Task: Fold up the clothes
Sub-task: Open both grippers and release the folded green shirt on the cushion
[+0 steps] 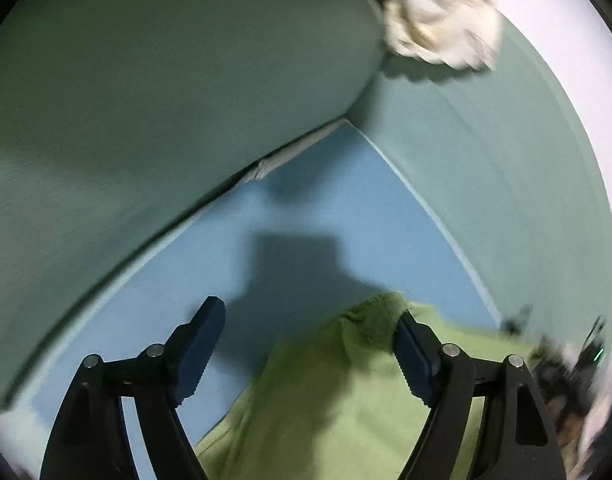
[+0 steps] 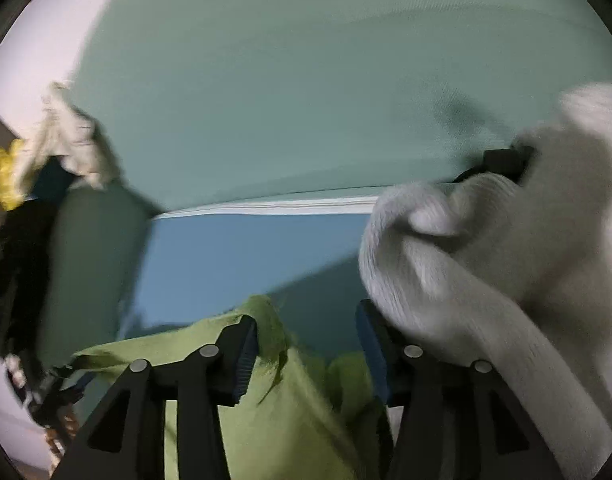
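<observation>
Green cloth (image 1: pixel 337 392): a light green, slightly fuzzy garment lying on the blue seat, low in both wrist views; its upper edge reaches up between the fingers of each gripper. In the right wrist view (image 2: pixel 274 392) that edge is rumpled into a small peak.
Left gripper (image 1: pixel 307 356): fingers spread wide, pointing steeply down at the seat. The cloth lies between them and brushes the right-hand pad (image 1: pixel 411 364); the left-hand pad stands clear over bare blue. Nothing is pinched.
Right gripper (image 2: pixel 307 352): fingers partly apart. The cloth edge lies against the left-hand pad (image 2: pixel 244 360), and the pads are not pressed together on it.
Blue seat (image 1: pixel 313 208): flat blue cushion under the cloth, carrying the dark shadow of a gripper.
Green cushions (image 1: pixel 146 92): pale grey-green back and side panels rising behind and beside the seat.
White knit fabric (image 2: pixel 485 264): a thick ribbed white piece at the right of the right wrist view, overlapping that gripper's right-hand finger; blurred.
Cream bundle (image 1: pixel 437 24): a crumpled pale fabric on top of the cushions, well apart from the green cloth; blurred.
Yellow item (image 2: pixel 8 178): at the far left edge, too blurred to tell.
</observation>
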`<state>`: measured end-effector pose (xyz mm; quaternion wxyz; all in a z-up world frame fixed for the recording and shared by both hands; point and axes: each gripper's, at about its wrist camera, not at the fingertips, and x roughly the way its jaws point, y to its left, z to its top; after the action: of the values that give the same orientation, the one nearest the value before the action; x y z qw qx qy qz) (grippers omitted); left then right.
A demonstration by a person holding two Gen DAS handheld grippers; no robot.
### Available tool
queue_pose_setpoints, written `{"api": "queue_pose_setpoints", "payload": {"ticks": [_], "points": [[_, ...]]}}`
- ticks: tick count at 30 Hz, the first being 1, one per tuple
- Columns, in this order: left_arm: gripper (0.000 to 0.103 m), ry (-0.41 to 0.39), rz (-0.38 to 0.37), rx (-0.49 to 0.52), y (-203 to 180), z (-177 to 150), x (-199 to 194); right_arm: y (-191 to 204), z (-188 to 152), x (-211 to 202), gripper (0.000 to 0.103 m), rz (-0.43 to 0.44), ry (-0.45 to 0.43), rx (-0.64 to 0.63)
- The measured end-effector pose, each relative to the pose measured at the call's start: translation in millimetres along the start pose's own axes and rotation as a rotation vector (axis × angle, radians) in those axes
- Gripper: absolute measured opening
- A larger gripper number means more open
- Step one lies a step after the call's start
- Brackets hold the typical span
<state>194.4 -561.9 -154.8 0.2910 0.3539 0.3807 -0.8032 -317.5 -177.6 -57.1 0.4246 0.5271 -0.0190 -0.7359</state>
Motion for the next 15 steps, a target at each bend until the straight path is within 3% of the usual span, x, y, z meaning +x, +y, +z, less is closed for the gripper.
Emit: {"api": "queue_pose_setpoints", "payload": {"ticks": [2, 4, 8, 11, 13, 15], "points": [[0.081, 0.022, 0.015, -0.008, 13, -27, -17, -1, -27, -28, 0.057, 0.056, -0.01, -0.017], [0.081, 0.047, 0.029, -0.023, 27, -55, -33, 0, -63, -54, 0.079, 0.056, 0.012, -0.053], [0.081, 0.08, 0.064, -0.154, 60, -88, -43, -22, -115, -82, 0.08, -0.024, 0.002, -0.041], [0.081, 0.11, -0.015, -0.331, 83, -104, -48, -51, -119, -82, 0.079, -0.024, -0.006, 0.12], [0.081, 0.127, -0.073, -0.366, 85, -121, -57, -60, -123, -77, 0.075, -0.014, 0.04, 0.201], [0.081, 0.149, -0.076, -0.365, 80, -134, -63, -61, -133, -76, 0.075, -0.006, 0.087, 0.213]]}}
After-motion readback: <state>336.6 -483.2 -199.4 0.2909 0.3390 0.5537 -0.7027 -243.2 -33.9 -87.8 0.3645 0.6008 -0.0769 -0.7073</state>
